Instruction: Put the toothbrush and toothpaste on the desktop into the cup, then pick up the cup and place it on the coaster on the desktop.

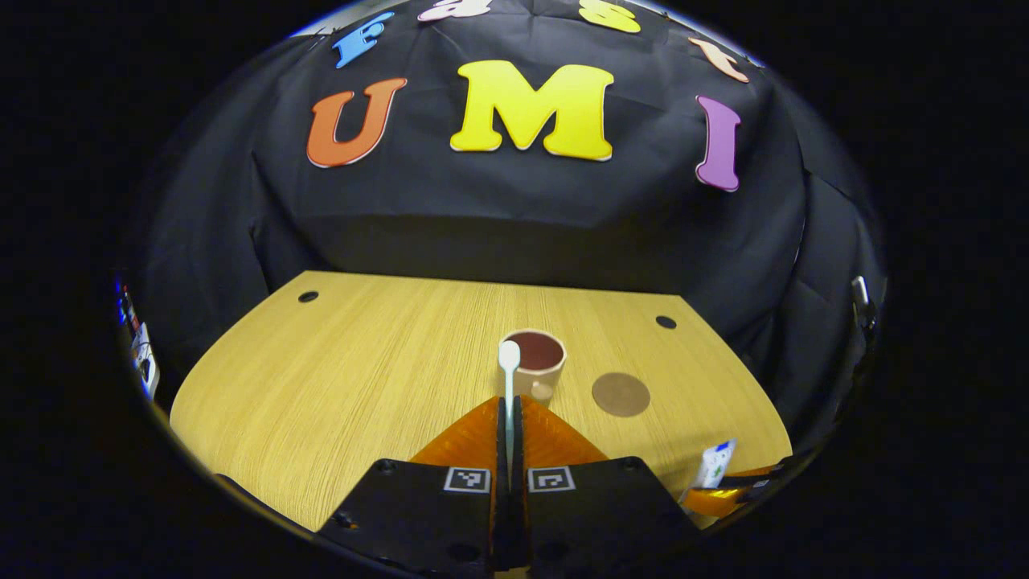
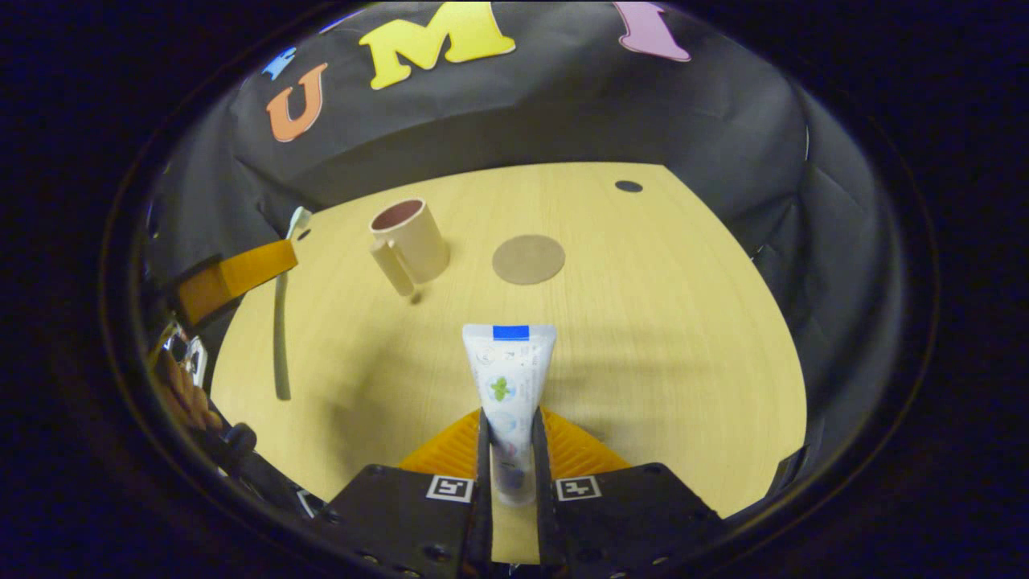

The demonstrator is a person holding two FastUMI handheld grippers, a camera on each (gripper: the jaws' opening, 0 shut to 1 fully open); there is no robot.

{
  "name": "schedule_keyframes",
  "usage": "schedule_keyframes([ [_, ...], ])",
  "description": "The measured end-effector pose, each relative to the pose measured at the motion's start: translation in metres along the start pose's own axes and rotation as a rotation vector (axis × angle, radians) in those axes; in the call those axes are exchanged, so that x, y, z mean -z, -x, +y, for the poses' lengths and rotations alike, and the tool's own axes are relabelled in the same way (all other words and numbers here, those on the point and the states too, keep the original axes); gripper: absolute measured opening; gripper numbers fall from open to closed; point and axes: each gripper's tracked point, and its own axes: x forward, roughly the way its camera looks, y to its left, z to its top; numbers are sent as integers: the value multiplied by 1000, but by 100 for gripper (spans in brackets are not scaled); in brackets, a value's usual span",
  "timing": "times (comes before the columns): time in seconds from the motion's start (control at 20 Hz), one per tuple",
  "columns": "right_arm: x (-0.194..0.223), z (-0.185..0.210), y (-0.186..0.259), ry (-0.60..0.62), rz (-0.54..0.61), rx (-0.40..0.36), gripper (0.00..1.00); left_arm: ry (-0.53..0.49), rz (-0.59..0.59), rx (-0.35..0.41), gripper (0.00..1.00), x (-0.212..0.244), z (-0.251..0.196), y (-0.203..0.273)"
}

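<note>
My left gripper (image 1: 509, 410) is shut on a white toothbrush (image 1: 509, 378), whose head stands upright just in front of the beige cup (image 1: 537, 368). The cup, with a dark inside and its handle toward me, stands upright on the wooden desktop (image 1: 362, 378). A round brown coaster (image 1: 621, 394) lies to its right. My right gripper (image 2: 510, 422) is shut on a white toothpaste tube (image 2: 510, 370) with a blue end, held above the desktop. In the right gripper view the cup (image 2: 408, 240) and coaster (image 2: 528, 259) lie ahead, and the left gripper (image 2: 277, 259) holds the toothbrush (image 2: 281, 322) at the left.
The desktop has two dark round holes near its back corners (image 1: 308, 296) (image 1: 666, 322). Black cloth walls close in behind and on both sides. The right gripper with the tube (image 1: 714, 470) shows at the table's near right edge.
</note>
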Motion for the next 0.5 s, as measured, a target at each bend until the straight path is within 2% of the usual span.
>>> schedule_keyframes([
  [0.15, -26, -1, 12, 26, -77, -1, 23, -9, -108, 8, 3, -49, 1, -24],
  [0.2, -21, -2, 11, 29, -93, 3, 11, -9, -146, 16, 3, -64, 1, -32],
  [0.5, -44, -1, 27, 53, -152, -7, 11, 10, -378, 91, 3, -135, -13, -70],
])
